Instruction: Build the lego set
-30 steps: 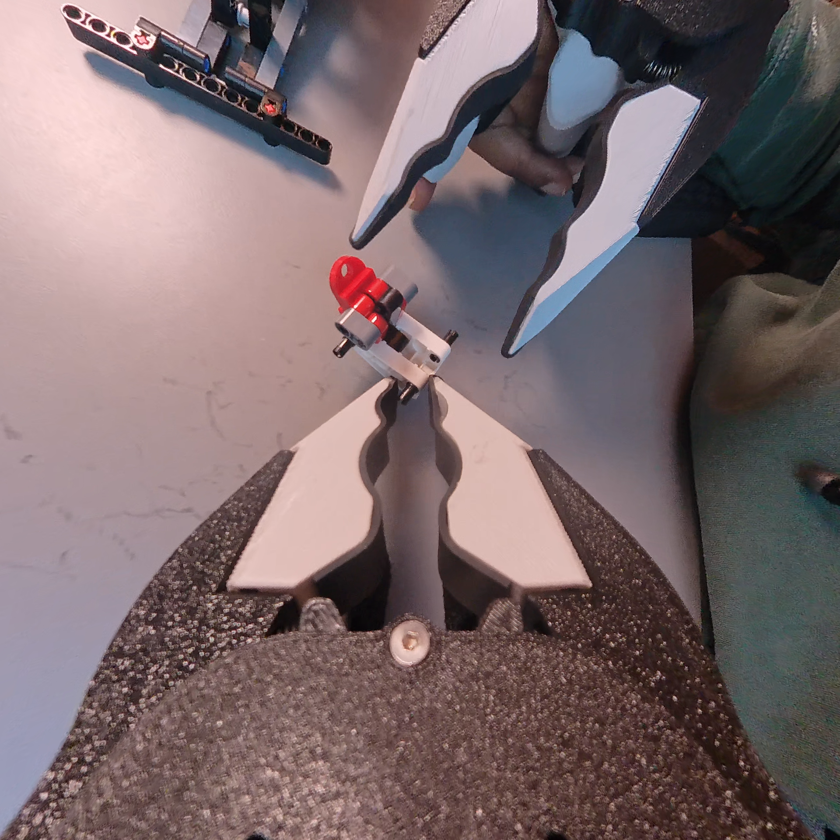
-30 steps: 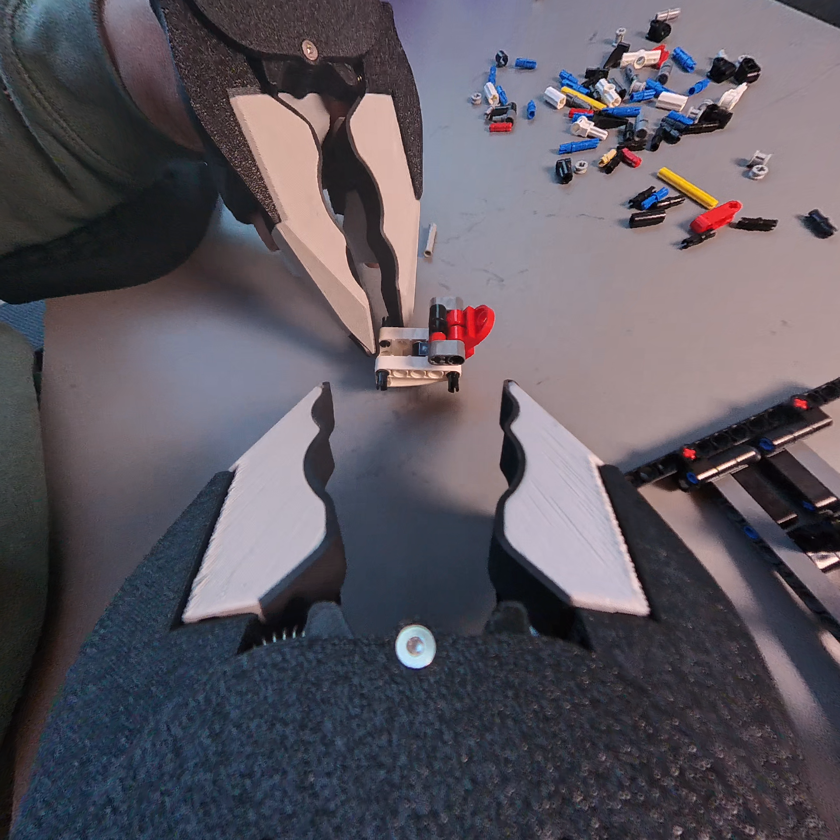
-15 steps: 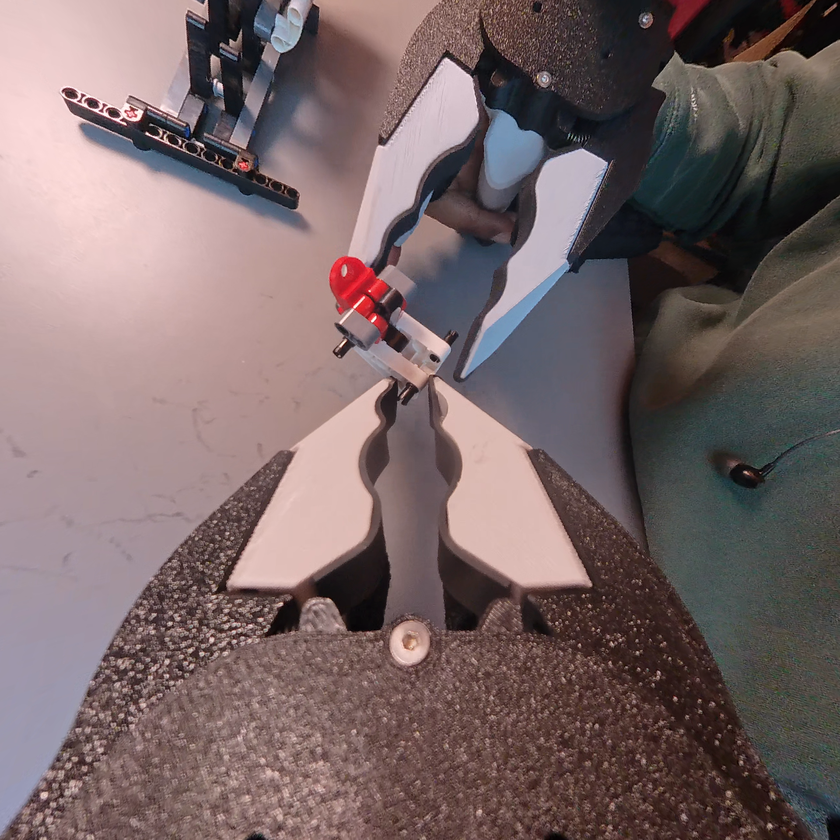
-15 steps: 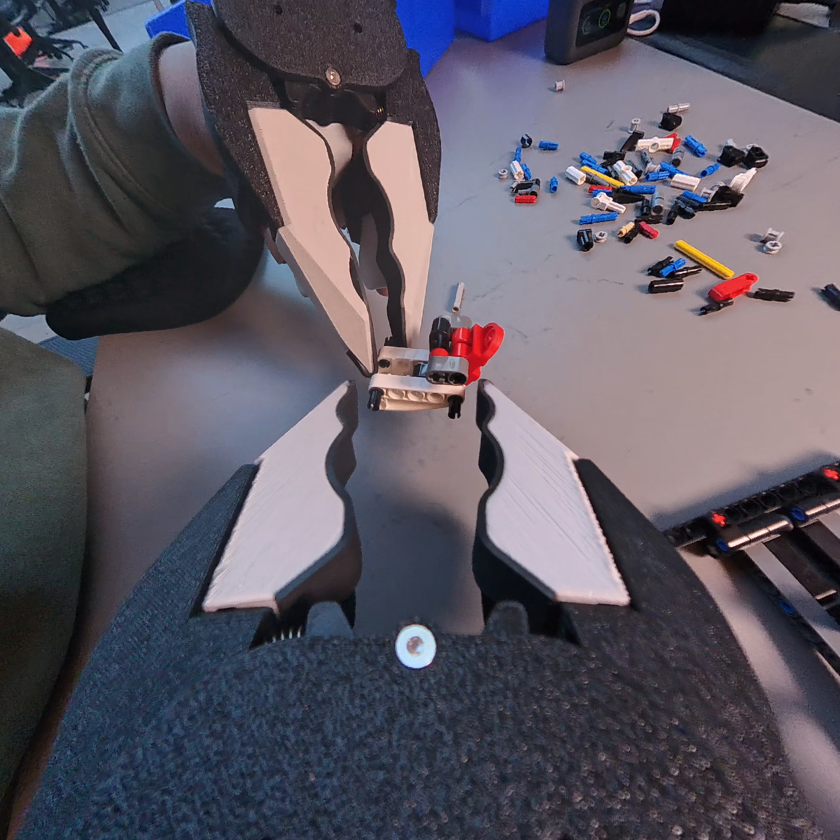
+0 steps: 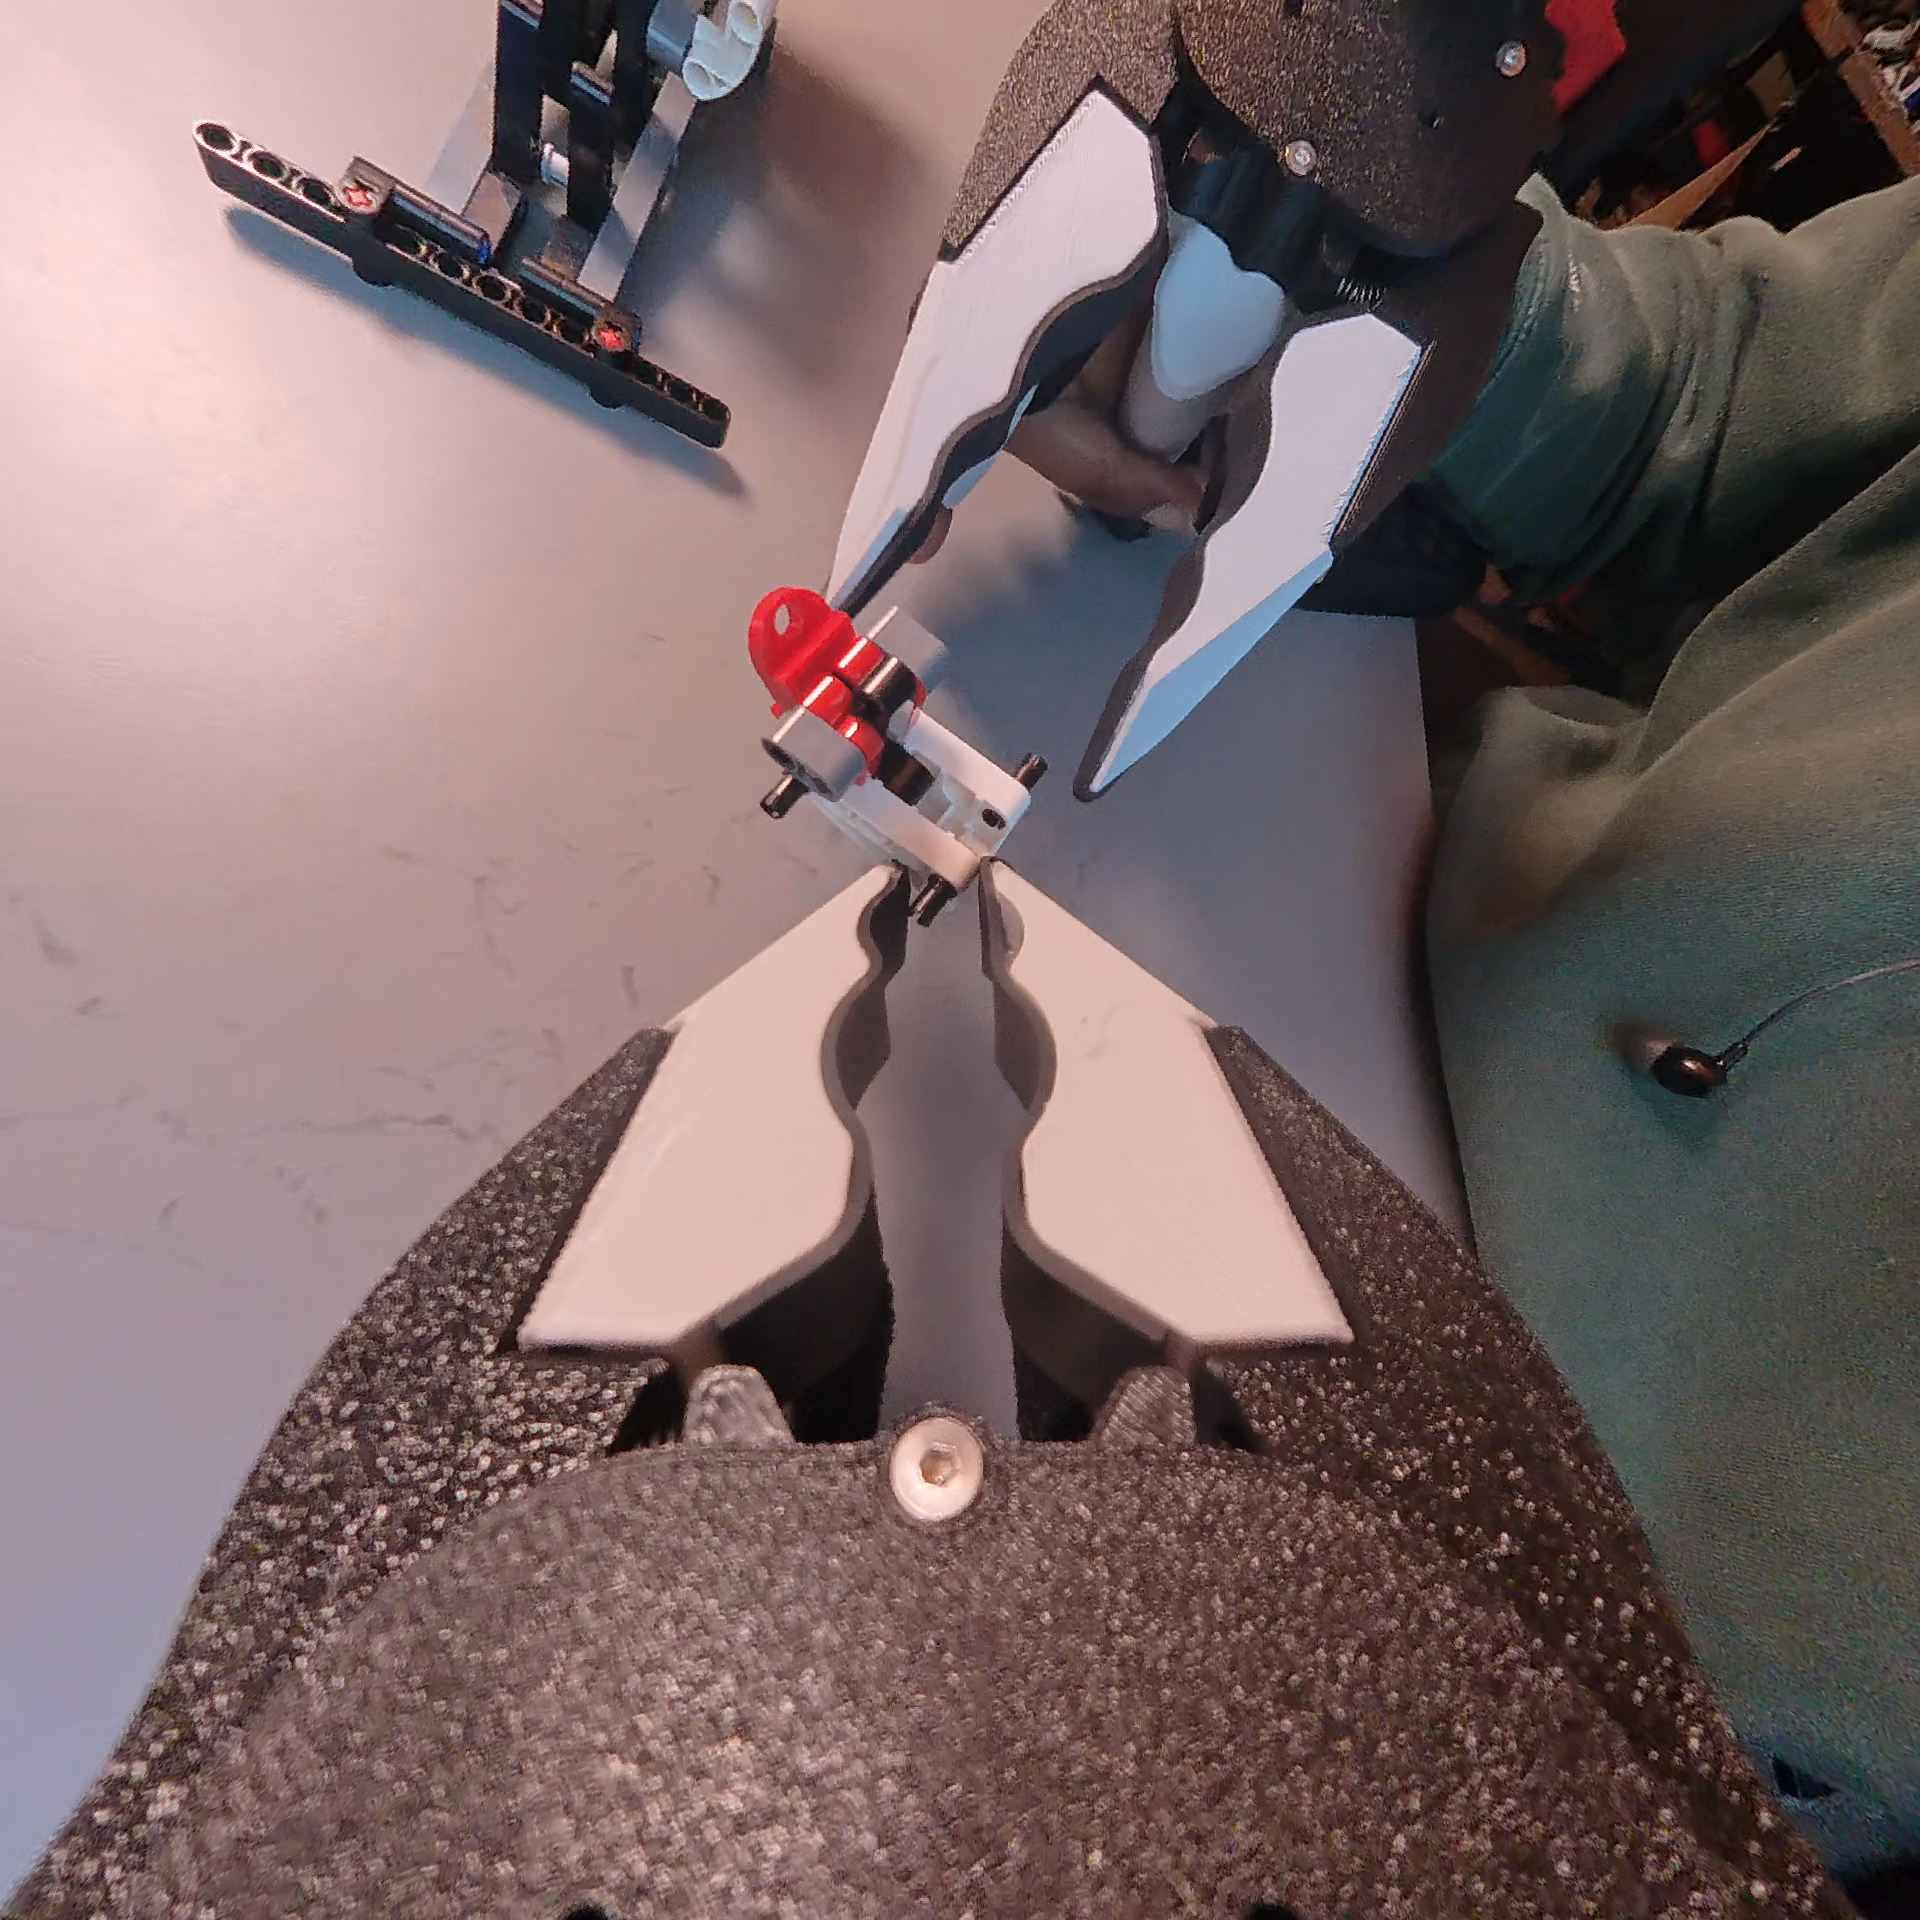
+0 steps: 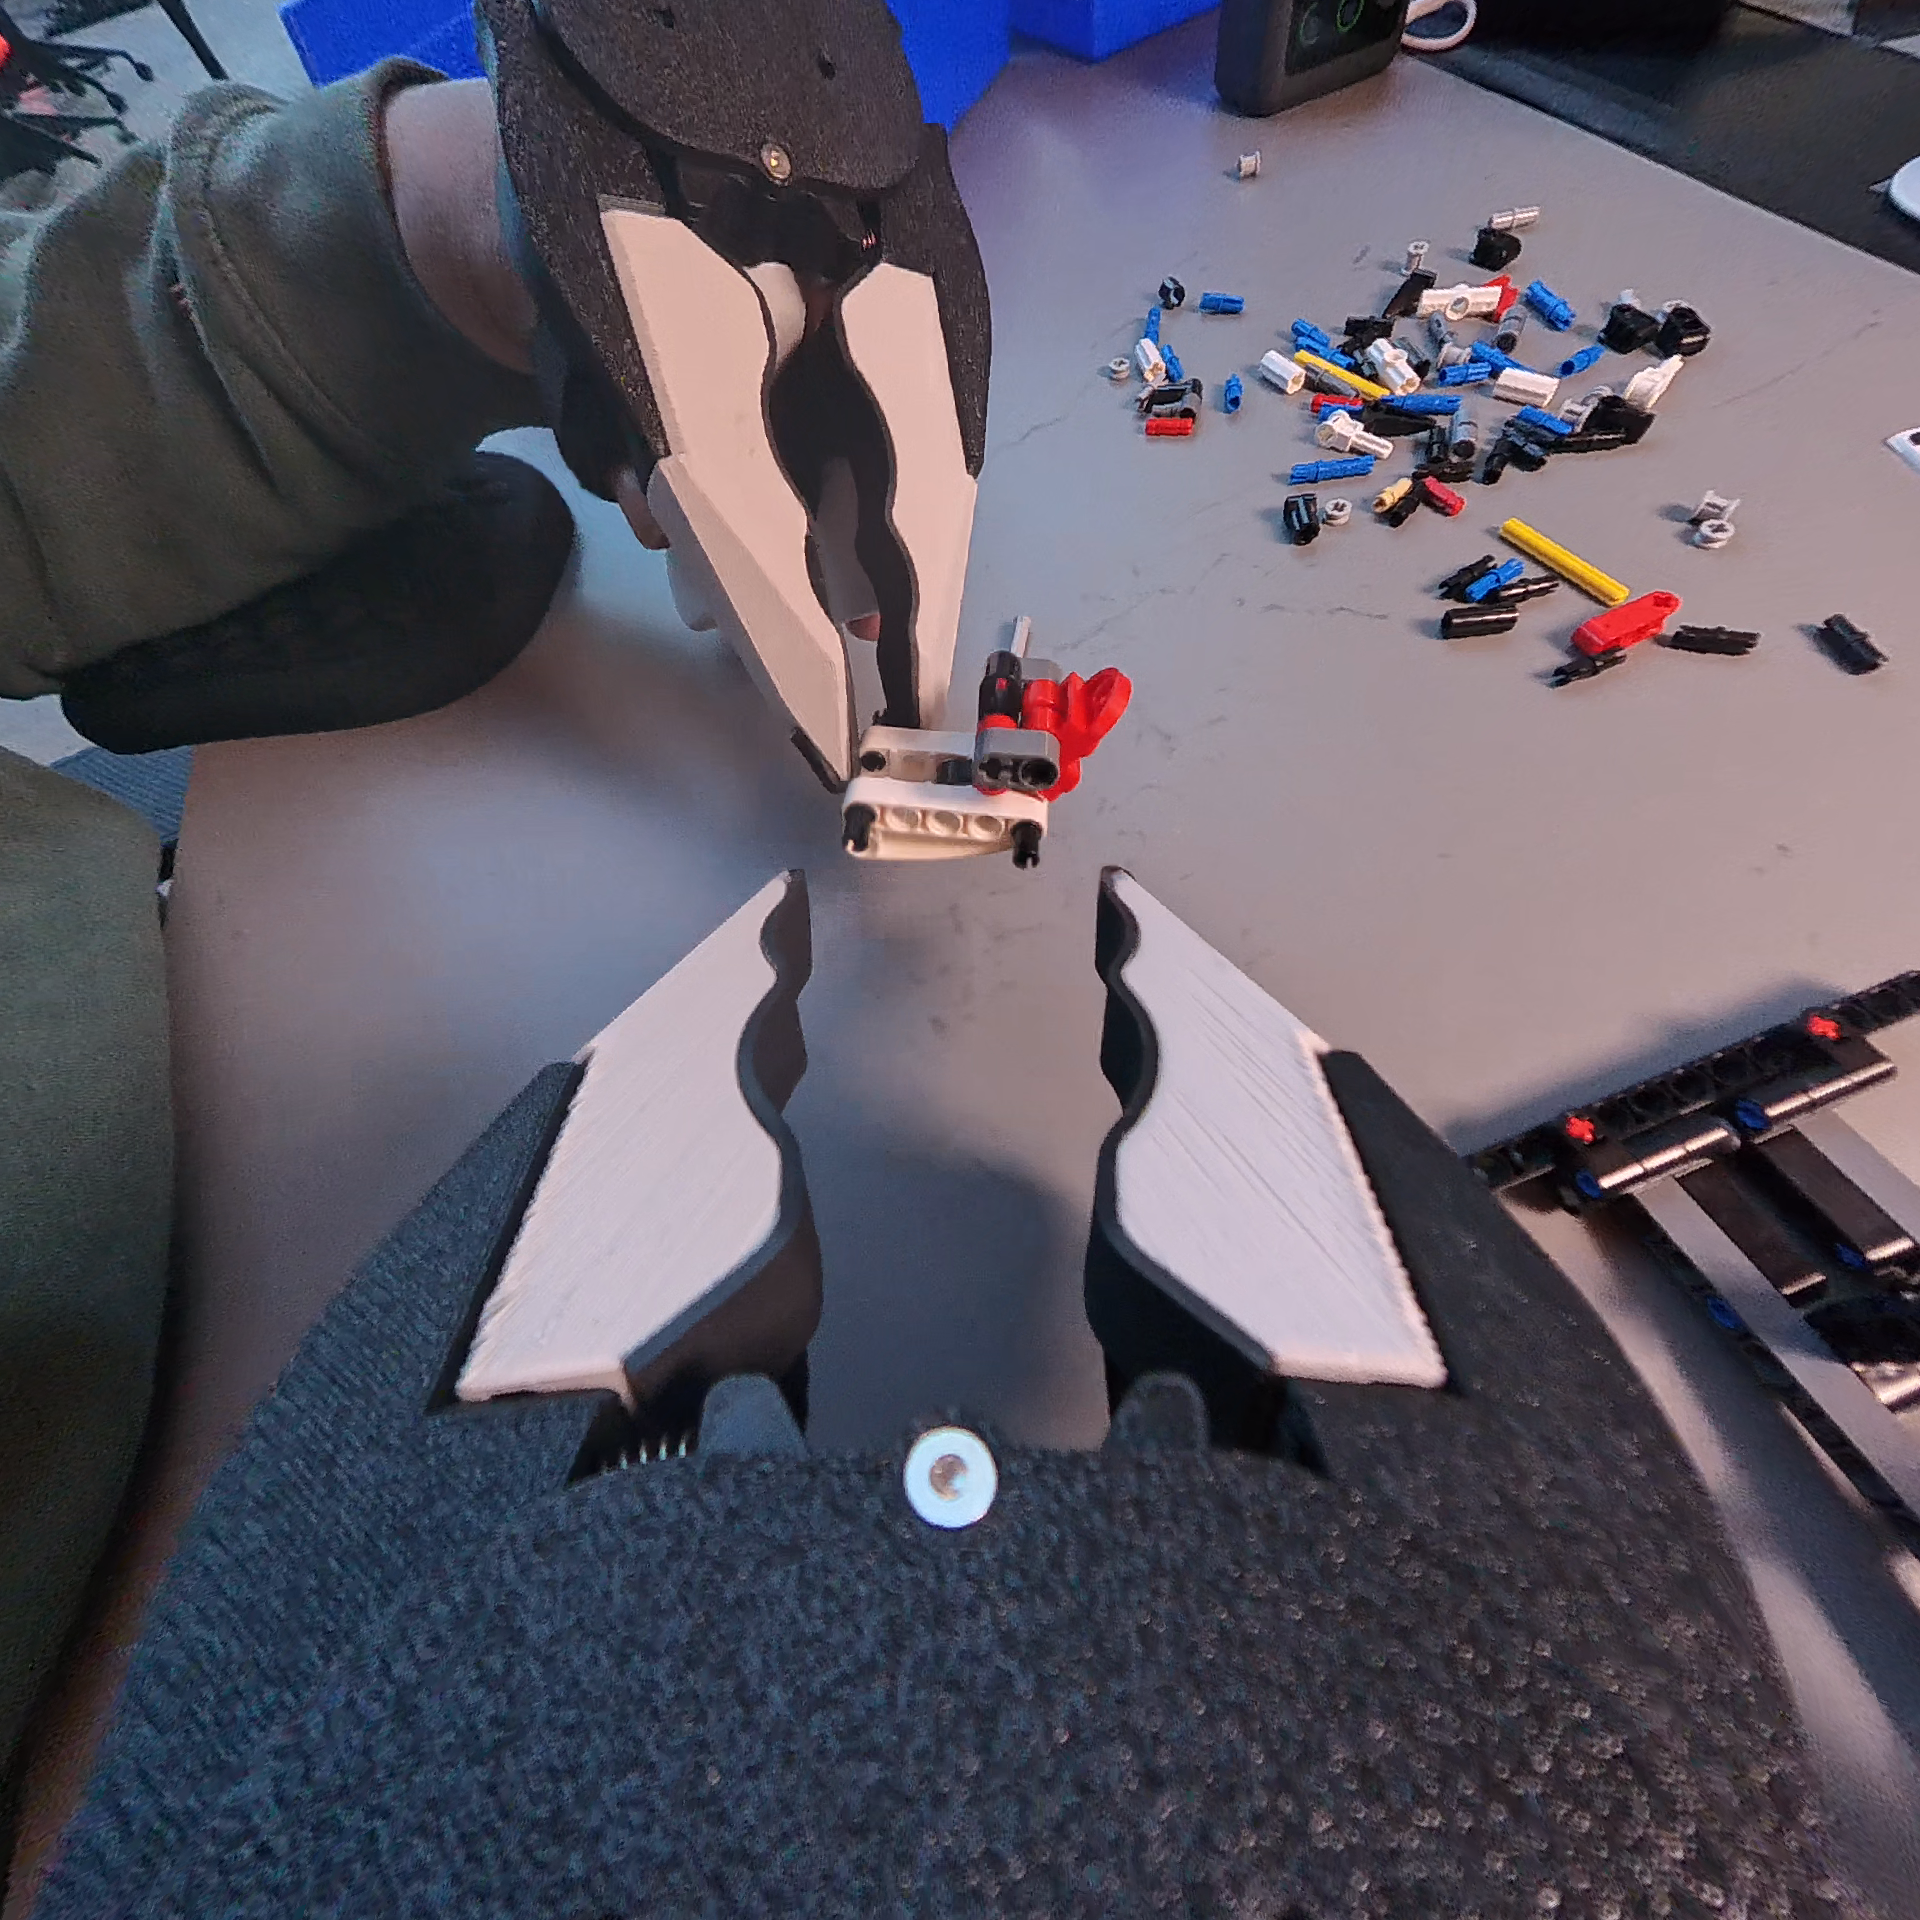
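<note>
1. Left wrist view: my left gripper (image 5: 940,894) has its fingers nearly pressed together, pinching the near end of the subassembly (image 5: 894,748), a small white, grey, black and red lego piece held above the table (image 5: 312,831). My right gripper (image 5: 966,686) faces it from the far side with its fingers spread; one fingertip sits just beside the subassembly's red end, the other off to the right, and I cannot tell if either touches it. Far left of the subassembly, a black beam frame (image 5: 468,270) lies on the table. I see no readable writing.

2. Right wrist view: my right gripper (image 6: 951,883) is spread wide, fingertips just short of the subassembly (image 6: 966,779), gripping nothing. The left gripper (image 6: 878,738) comes in from above-left and clamps the subassembly's white end. Well right and beyond the subassembly lies a loose parts pile (image 6: 1455,405). Near right of it is the black frame (image 6: 1714,1143). A dark device (image 6: 1320,47) stands at the far edge; its screen is too small to read.
</note>
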Action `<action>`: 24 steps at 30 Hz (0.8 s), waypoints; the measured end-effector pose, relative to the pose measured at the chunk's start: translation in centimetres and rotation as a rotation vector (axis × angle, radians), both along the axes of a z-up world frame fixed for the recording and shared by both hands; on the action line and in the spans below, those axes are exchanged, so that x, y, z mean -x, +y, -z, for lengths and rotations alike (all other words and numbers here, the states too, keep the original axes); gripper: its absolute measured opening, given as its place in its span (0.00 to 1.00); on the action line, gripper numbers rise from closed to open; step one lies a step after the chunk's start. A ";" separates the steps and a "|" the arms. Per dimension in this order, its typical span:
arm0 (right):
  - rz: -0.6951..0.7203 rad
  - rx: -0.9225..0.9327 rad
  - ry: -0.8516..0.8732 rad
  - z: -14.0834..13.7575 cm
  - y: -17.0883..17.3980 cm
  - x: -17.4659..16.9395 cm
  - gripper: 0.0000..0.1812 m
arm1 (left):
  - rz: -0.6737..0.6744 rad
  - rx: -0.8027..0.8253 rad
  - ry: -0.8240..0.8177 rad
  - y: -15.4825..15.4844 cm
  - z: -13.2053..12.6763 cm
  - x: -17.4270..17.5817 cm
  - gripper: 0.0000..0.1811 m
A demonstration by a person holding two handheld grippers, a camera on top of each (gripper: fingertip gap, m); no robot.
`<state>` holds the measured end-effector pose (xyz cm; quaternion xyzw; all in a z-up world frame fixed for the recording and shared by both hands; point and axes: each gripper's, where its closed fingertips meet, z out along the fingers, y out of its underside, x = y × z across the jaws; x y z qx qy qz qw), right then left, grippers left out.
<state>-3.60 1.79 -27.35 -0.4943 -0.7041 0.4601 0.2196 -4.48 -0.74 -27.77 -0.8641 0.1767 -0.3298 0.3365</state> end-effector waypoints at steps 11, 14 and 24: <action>0.027 -0.063 0.035 -0.8 2.1 -0.5 0.32 | 0.107 -0.010 -0.118 -1.6 -0.8 0.5 0.07; -0.014 -0.147 0.014 -0.2 2.6 -1.5 0.18 | 0.121 -0.007 -0.172 -1.8 -1.3 0.5 0.07; 0.063 -0.225 0.054 -1.5 6.8 -2.4 0.18 | 0.108 0.020 -0.110 -1.6 -0.4 0.6 0.07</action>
